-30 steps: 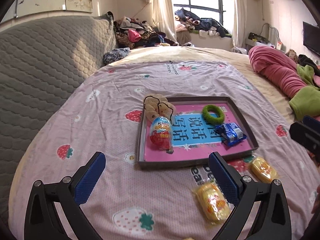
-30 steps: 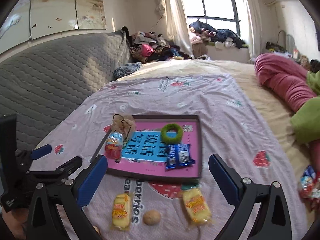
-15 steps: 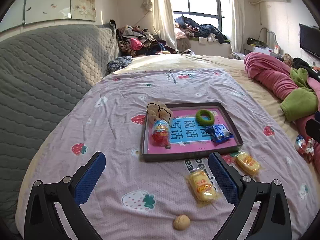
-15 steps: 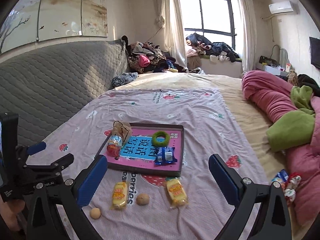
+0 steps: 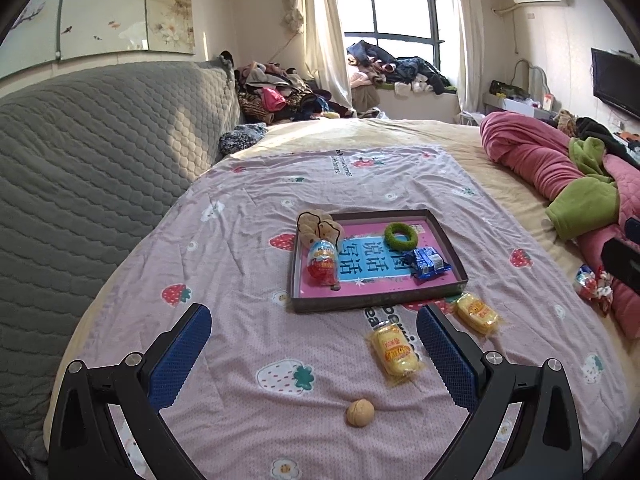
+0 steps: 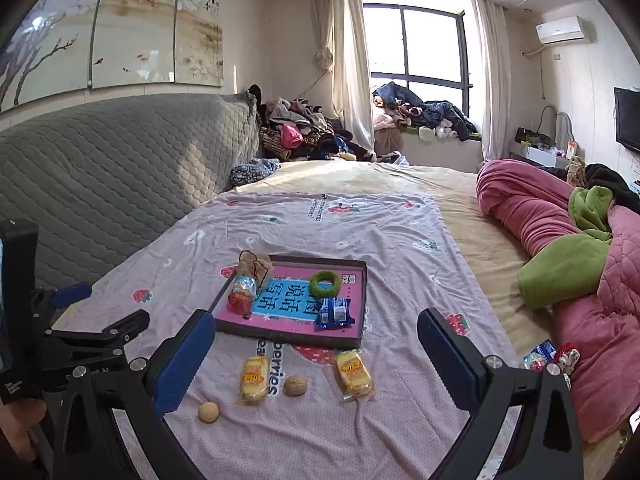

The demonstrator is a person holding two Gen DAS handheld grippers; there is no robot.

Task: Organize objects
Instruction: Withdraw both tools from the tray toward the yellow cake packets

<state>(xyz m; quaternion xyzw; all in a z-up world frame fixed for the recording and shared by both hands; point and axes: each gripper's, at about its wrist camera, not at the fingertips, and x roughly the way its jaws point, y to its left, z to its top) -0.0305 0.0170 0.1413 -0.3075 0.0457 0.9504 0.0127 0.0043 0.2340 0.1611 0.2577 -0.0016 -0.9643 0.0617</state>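
I've got both grippers hanging above the near end of the strawberry-print pink bedsheet point(image 5: 248, 208), left gripper point(image 5: 314, 350) and right gripper point(image 6: 316, 354) each spread wide with nothing between the blue pads. The shallow dark-rimmed cardboard tray with the pink lining point(image 6: 362, 304) sits mid-sheet, already carrying a foil egg, a green ring and a blue packet. Loose by its near edge: two yellow wrapped snack cakes point(image 6: 254, 376) point(image 6: 354, 370) and two round brown walnuts point(image 6: 295, 386) point(image 6: 208, 412). My worry is the walnuts: hard, round, on soft bedding, so a pinch off-centre could squirt one away. The slippery cake wrappers may slide from the pads, and pressing down could tilt the tray.
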